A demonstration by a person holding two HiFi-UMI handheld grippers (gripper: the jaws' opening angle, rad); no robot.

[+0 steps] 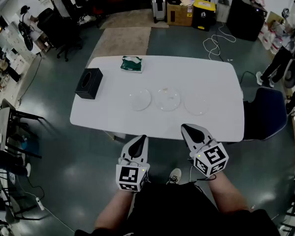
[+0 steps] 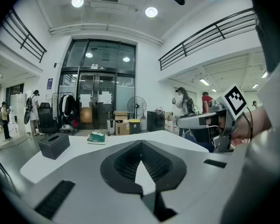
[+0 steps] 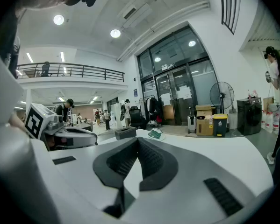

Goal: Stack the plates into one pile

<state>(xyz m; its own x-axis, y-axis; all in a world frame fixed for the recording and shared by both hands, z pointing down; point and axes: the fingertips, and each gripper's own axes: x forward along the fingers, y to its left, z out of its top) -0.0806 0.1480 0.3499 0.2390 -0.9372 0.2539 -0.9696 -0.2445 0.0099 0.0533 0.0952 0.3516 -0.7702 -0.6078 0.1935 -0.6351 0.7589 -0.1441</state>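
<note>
Head view: three clear plates (image 1: 167, 98) in a row mid-bench (image 1: 211, 77), at 12 o'clock. Left hand-held gripper (image 1: 139, 141) and right hand-held gripper (image 1: 188, 129) pressed together, empty, at 6 o'clock. Likely trouble: see-through rims misjudged, plates pushed along instead of lifted.

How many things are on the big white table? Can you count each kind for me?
clear plates: 3
black box: 1
green packet: 1
Total: 5
</note>
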